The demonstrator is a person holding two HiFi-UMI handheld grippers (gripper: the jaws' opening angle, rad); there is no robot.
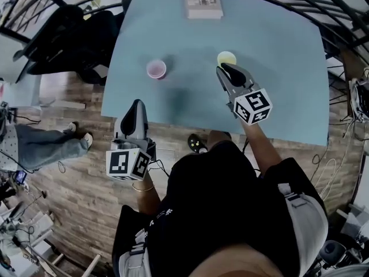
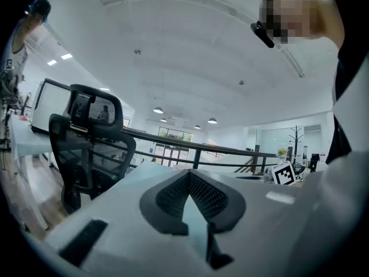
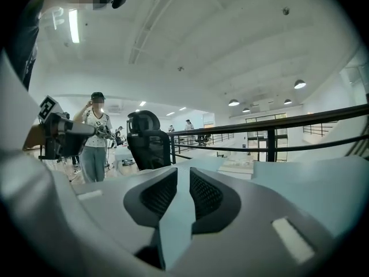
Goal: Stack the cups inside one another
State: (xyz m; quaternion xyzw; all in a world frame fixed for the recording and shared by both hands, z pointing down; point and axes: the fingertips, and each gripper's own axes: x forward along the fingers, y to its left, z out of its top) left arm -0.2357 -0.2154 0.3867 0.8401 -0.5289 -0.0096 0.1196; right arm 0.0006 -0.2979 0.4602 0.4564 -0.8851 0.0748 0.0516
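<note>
**Inspector:** Head view. Is anything stacked?

**Assessor:** Nothing is stacked. The yellow cup [image 1: 226, 57] stands upright on the blue surface [image 1: 288, 85]. The pink cup [image 1: 156, 69] stands alone, well apart to the left of the yellow cup. The right hand-held gripper [image 1: 226, 69] has its tips just on the near side of the yellow cup and, as far as I can tell, not around it. The left hand-held gripper [image 1: 137, 105] is well to the left of the yellow cup and nearer the person, at the surface's near edge. A flat box [image 1: 203, 1] lies beyond the yellow cup at the far edge.

**Inspector:** Left gripper view?

**Assessor:** The jaws meet at their tips with nothing between them. No cup shows, only an office chair [image 2: 86, 137] and a railing [image 2: 230, 152].

**Inspector:** Right gripper view?

**Assessor:** The jaws stand a narrow slit apart. Bare surface shows through the gap and nothing is gripped. Neither cup is visible.

**Inspector:** Your judgement on progress?

**Assessor:** The task is at its start. One cup has yet to be picked up, carried across and set inside the other.
</note>
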